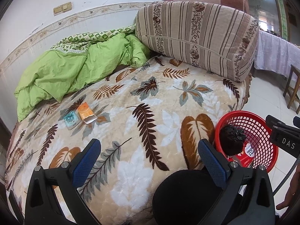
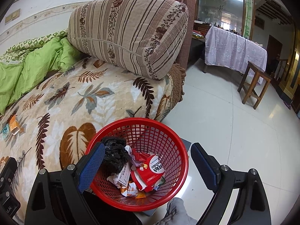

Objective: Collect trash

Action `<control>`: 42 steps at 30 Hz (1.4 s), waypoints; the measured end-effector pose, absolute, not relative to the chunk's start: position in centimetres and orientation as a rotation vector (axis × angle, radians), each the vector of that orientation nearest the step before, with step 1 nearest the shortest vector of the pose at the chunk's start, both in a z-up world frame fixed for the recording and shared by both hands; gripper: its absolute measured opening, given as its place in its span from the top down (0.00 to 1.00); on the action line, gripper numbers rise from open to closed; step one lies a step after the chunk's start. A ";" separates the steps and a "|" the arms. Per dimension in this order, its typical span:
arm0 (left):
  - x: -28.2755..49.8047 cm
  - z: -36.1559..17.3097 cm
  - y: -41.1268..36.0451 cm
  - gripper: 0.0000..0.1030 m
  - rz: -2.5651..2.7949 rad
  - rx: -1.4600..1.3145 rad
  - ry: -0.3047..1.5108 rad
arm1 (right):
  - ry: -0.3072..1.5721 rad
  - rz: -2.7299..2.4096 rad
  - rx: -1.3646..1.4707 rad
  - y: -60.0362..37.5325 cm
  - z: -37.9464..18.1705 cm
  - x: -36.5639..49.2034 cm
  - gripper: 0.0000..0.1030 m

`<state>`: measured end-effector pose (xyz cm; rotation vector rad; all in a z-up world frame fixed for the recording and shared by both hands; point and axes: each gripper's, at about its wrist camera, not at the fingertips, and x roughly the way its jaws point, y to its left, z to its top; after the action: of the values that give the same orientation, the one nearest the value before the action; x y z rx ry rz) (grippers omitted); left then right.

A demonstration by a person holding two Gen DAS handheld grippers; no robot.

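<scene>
Tongs (image 2: 148, 161) agape, blue textured pads above round red mesh basket (image 2: 180, 161)

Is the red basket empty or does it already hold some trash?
Partly filled: the red basket holds a black bag, a red wrapper and paper scraps.

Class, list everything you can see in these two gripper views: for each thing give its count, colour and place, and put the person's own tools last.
Basket: one, red, on the floor beside the bed.
Trash in basket: several pieces, including a crumpled black bag and a red wrapper.
Orange packet: one, on the blanket.
Clear blue wrapper: one, beside the orange packet.
Blanket: one, cream with a leaf print, covering the bed.
Quilt: one, green, bunched by the wall.
Cushion: one, striped beige and brown, at the bed's end.
Stool: one, brown wood, on the floor.
Left gripper: open, over the blanket.
Right gripper: open, over the basket.
</scene>
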<state>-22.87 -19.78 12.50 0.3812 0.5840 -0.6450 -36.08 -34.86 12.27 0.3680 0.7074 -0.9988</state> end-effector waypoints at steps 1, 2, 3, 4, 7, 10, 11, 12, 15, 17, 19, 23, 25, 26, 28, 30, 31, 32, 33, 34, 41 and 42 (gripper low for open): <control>-22.9 12.5 -19.8 0.00 -0.646 0.381 0.584 | 0.707 -0.999 0.367 -34.8 12.3 -36.1 0.09; -22.9 12.5 -19.8 0.00 -0.647 0.380 0.584 | 0.707 -0.999 0.367 -34.8 12.3 -36.1 0.09; -22.9 12.5 -19.8 0.00 -0.647 0.380 0.585 | 0.708 -0.999 0.367 -34.8 12.3 -36.1 0.09; -23.0 12.5 -19.9 0.00 -0.648 0.381 0.585 | 0.708 -0.999 0.368 -34.8 12.3 -36.1 0.09; -23.0 12.5 -19.8 0.00 -0.649 0.380 0.585 | 0.710 -0.997 0.368 -34.8 12.2 -36.0 0.09; -23.0 12.6 -19.9 0.00 -0.650 0.380 0.586 | 0.711 -0.996 0.368 -34.9 12.2 -35.9 0.09; -23.0 12.6 -19.9 0.00 -0.650 0.381 0.585 | 0.712 -0.994 0.368 -34.9 12.1 -35.9 0.09; -23.0 12.6 -19.9 0.00 -0.650 0.381 0.585 | 0.712 -0.993 0.368 -34.8 12.1 -35.9 0.09; -23.0 12.6 -19.9 0.00 -0.650 0.380 0.586 | 0.712 -0.991 0.368 -34.8 12.1 -35.9 0.09; -23.0 12.6 -19.9 0.00 -0.653 0.381 0.588 | 0.712 -0.991 0.369 -34.8 12.1 -35.9 0.09; -23.2 12.5 -20.0 0.00 -0.656 0.384 0.589 | 0.715 -0.989 0.371 -34.9 12.0 -35.8 0.09; -23.3 12.5 -20.0 0.00 -0.660 0.386 0.589 | 0.718 -0.986 0.375 -35.0 11.9 -35.9 0.09; -23.2 12.5 -20.0 0.00 -0.659 0.385 0.589 | 0.718 -0.986 0.375 -35.0 11.9 -35.9 0.09; -23.3 12.5 -20.0 0.00 -0.659 0.385 0.588 | 0.717 -0.986 0.375 -35.0 11.9 -35.9 0.09; -23.2 12.5 -20.0 0.00 -0.660 0.385 0.590 | 0.718 -0.986 0.375 -35.0 12.0 -35.9 0.09; -23.2 12.5 -20.0 0.00 -0.660 0.385 0.590 | 0.718 -0.986 0.375 -35.0 11.9 -35.9 0.09; -23.3 12.5 -20.1 0.00 -0.660 0.386 0.590 | 0.718 -0.986 0.375 -35.0 11.9 -35.9 0.09; -23.3 12.5 -20.1 0.00 -0.660 0.387 0.590 | 0.718 -0.986 0.375 -35.0 11.9 -35.9 0.09; -23.2 12.5 -20.0 0.00 -0.659 0.385 0.590 | 0.719 -0.986 0.375 -35.0 11.9 -35.9 0.09; -23.3 12.5 -20.1 0.00 -0.659 0.385 0.590 | 0.718 -0.987 0.375 -35.0 11.9 -35.9 0.09; -23.3 12.5 -20.0 0.00 -0.659 0.385 0.590 | 0.718 -0.986 0.376 -35.0 11.9 -35.9 0.09; -23.3 12.5 -20.0 0.00 -0.660 0.385 0.590 | 0.718 -0.986 0.376 -35.0 11.9 -35.9 0.09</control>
<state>-23.28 -19.99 12.49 0.3849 0.5903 -0.6598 -35.88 -34.98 11.95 0.3759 0.7185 -0.9863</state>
